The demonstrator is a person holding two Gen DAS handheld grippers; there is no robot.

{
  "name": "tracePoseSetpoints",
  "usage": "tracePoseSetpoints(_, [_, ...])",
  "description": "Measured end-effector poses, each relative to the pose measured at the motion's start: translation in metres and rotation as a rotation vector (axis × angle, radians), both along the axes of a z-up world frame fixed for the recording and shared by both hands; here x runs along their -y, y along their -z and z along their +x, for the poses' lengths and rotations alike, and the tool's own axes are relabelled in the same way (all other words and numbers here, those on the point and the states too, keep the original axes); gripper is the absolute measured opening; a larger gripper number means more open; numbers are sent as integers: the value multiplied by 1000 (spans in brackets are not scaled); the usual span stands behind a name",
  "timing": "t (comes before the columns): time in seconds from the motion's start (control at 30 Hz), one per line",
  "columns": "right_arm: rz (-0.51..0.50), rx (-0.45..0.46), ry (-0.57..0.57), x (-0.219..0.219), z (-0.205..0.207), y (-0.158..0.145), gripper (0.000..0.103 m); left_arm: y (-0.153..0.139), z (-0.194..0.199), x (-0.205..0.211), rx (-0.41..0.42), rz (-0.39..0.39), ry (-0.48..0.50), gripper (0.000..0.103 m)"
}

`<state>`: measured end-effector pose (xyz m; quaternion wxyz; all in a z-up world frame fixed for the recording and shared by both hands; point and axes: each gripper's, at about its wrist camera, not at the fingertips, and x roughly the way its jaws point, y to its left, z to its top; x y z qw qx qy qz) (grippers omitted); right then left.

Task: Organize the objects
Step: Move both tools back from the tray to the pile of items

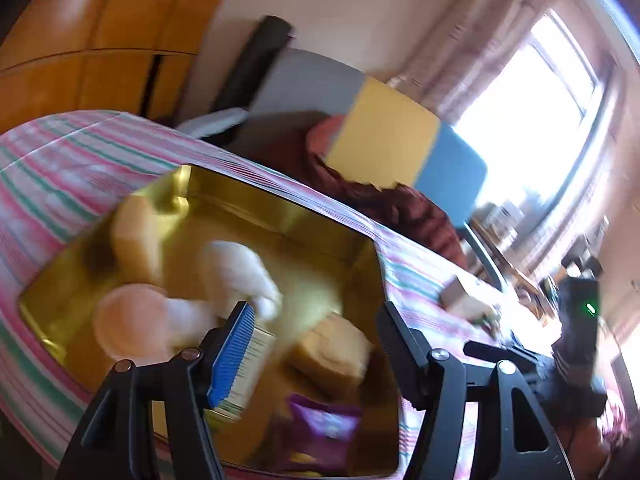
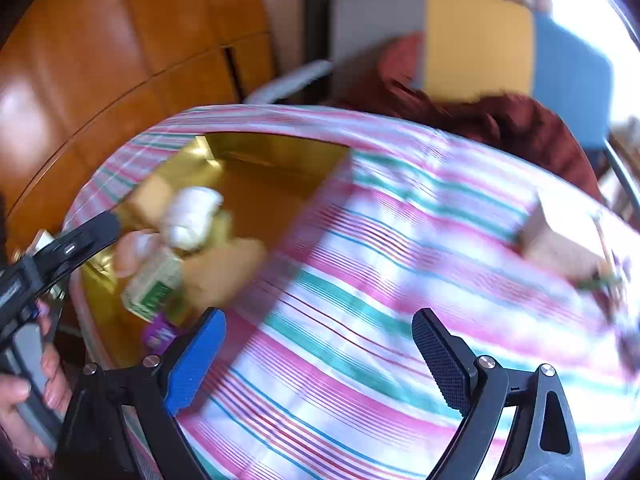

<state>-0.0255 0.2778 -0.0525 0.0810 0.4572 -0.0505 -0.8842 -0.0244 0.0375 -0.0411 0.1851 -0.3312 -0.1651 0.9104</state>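
A shallow gold metal tray [image 1: 320,216] gleams, mirror-glossy and smooth. The pink, green and white striped cloth [image 2: 400,260] under it looks soft and matt. The orange-brown wooden cabinet [image 2: 100,60] shines, varnished. The ribbed blue gripper pad [image 1: 234,354] appears matt.

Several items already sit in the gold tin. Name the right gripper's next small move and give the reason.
Probably swing the right gripper toward the small pale box lying on the striped pink, green and white cloth. Its jaws stand open with nothing between them, and that box seems to be the only item outside the shiny gold rectangular tin. Motion blur leaves the box's details unclear.
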Motion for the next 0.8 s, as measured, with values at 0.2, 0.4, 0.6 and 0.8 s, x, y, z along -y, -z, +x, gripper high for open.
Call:
tracePoseSetpoints(0.2, [-13, 79, 119, -59, 16, 17, 95, -8, 20, -47, -47, -60, 187, 65])
tracePoseSetpoints(0.4, [21, 176, 211, -124, 28, 32, 95, -12, 47, -90, -67, -105, 372, 65])
tracePoseSetpoints(0.6, [58, 181, 348, -205, 38, 31, 95, -6, 68, -127, -71, -162, 506, 65])
tracePoseSetpoints(0.8, [125, 145, 462, -279, 44, 20, 95, 3, 80, -154, -7, -170, 586, 65])
